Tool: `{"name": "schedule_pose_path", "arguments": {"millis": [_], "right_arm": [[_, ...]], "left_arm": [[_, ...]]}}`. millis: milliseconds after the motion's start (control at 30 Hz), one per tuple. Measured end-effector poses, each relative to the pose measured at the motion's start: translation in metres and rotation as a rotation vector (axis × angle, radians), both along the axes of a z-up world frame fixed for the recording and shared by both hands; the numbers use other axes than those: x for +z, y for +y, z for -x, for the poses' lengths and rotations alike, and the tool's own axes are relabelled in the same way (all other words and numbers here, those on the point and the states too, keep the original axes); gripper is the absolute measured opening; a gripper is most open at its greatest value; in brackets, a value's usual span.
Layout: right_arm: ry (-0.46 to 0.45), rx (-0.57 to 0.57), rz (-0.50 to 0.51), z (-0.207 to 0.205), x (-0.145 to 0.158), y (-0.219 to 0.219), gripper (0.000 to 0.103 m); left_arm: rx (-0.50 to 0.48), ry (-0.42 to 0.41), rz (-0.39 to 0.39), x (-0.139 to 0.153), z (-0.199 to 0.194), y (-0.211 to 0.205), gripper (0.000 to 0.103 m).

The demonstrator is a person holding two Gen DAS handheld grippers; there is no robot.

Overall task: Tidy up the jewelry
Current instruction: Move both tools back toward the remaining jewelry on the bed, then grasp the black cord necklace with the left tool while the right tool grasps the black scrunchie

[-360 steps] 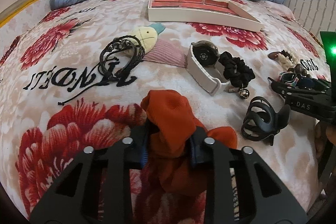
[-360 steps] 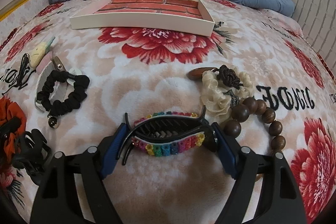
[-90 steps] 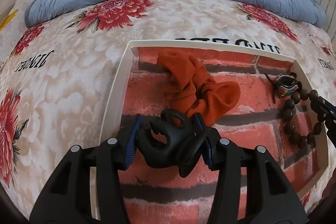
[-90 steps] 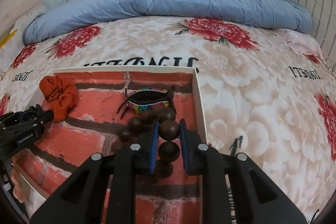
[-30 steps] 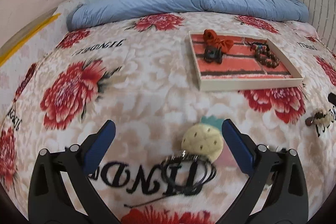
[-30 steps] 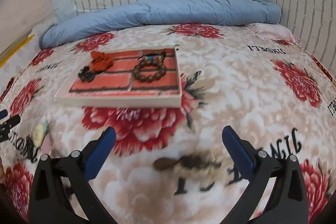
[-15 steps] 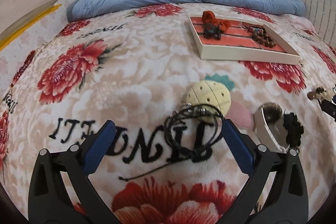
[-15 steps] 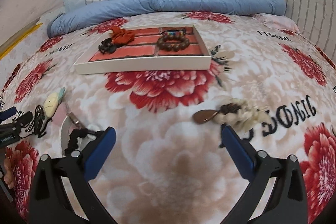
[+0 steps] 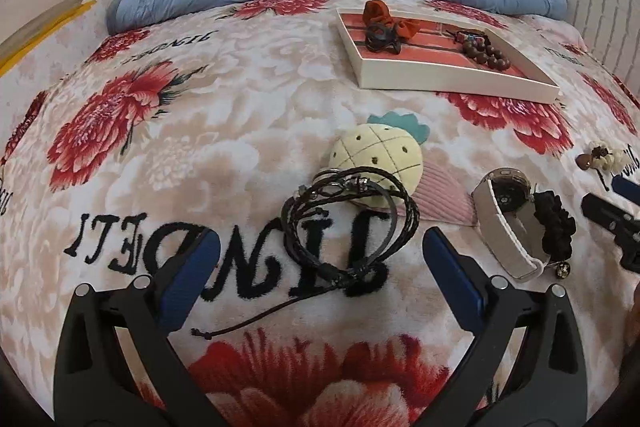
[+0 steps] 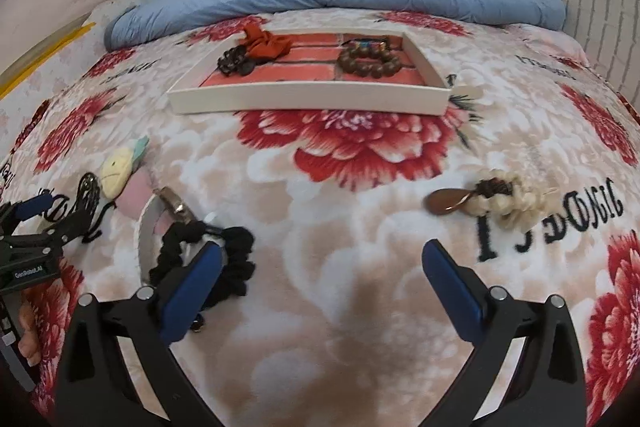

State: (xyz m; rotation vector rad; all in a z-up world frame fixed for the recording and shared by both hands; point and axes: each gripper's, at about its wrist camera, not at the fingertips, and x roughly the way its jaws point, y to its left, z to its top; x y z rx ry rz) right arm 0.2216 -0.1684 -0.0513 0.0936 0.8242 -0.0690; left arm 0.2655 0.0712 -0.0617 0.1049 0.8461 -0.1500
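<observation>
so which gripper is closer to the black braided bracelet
Left. The left gripper is open with the black braided bracelet between its fingers; the right gripper is off to the side, by the black scrunchie.

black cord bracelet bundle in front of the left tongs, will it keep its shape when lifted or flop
The black cord bracelet bundle is several thin braided loops with a loose tail trailing on the blanket, so it will probably sag and dangle. It looks light. Pinching one strand may leave the other loops hanging, so the open left tongs should likely close across several.

Left gripper (image 9: 320, 257) and right gripper (image 10: 320, 267) hover, jaws spread wide, empty.
</observation>
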Motion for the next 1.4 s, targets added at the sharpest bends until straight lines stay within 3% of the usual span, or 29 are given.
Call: {"name": "schedule_pose_path", "arguments": {"millis": [133,300,400,467,533,600,633,900,1100,1367,1400], "right_arm": [[0.030,0.020,-0.005,-0.005,-0.004,0.013,0.097],[0.084,0.040,0.039,-0.013,-0.016,0.026,0.078],[0.127,0.036,0.031,-0.022,-0.024,0.026,0.076],[0.131,0.034,0.046,-0.024,-0.026,0.028,0.073],[0.128,0.036,0.061,-0.024,-0.027,0.030,0.065],[0.121,0.058,0.064,-0.022,-0.027,0.034,0.049],[0.115,0.075,0.071,-0.021,-0.026,0.037,0.046],[0.102,0.081,0.055,-0.021,-0.021,0.034,0.018],[0.096,0.091,0.059,-0.022,-0.018,0.032,0.011],[0.046,0.107,0.047,-0.022,-0.004,0.021,0.011],[0.040,0.107,0.042,-0.023,-0.002,0.018,0.011]], "left_arm": [[0.000,0.031,0.016,-0.005,-0.009,0.002,0.098],[-0.015,0.059,0.005,-0.011,-0.021,0.002,0.098],[-0.020,0.059,-0.017,-0.012,-0.025,0.002,0.096],[-0.028,0.070,-0.009,-0.014,-0.028,0.004,0.091],[-0.042,0.099,0.014,-0.019,-0.030,0.005,0.076],[-0.037,0.101,0.012,-0.021,-0.030,0.005,0.067],[-0.030,0.094,0.008,-0.020,-0.029,0.006,0.059],[0.011,0.092,0.022,-0.020,-0.029,0.017,0.035],[0.021,0.088,0.015,-0.020,-0.030,0.020,0.025],[0.040,0.083,0.041,-0.017,-0.030,0.026,0.013],[0.041,0.081,0.042,-0.017,-0.030,0.026,0.008]]}}
